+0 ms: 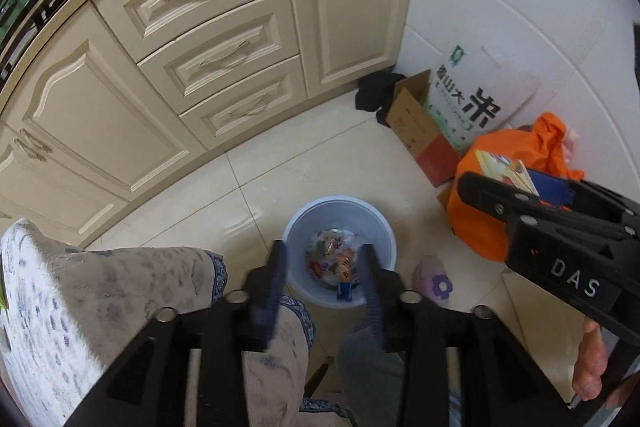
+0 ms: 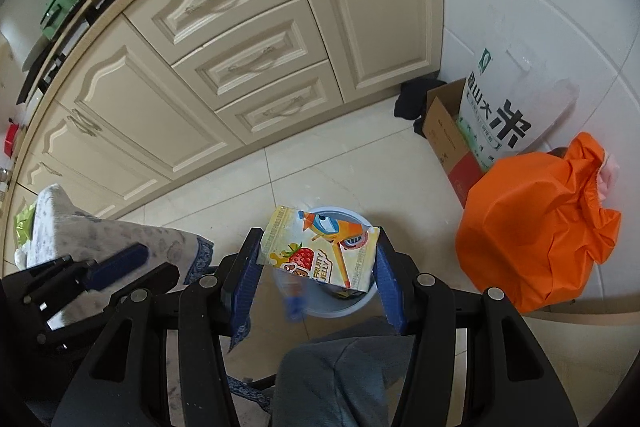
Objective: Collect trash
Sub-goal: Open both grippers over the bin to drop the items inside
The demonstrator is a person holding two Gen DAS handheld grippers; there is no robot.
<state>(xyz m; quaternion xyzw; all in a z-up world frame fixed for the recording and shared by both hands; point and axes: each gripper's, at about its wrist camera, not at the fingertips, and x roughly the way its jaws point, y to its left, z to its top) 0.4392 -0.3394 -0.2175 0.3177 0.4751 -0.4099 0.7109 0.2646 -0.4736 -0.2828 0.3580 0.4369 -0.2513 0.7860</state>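
Standing on cream floor tiles [image 1: 304, 163], bin [image 1: 340, 215] faces cabinets [image 1: 200, 39].

Your left gripper [image 1: 324, 267] is wide open with nothing in it, right above the blue bin [image 1: 340, 251]. Wrappers [image 1: 334, 261] lie inside the bin. On the right, your right gripper [image 1: 532, 199] holds a jelly box [image 1: 506, 169] near the orange bag [image 1: 516, 163].

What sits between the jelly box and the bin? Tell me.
Nothing visible. The right gripper holds the fruity jelly box over the blue trash bin, whose open mouth shows only wrappers at the bottom.
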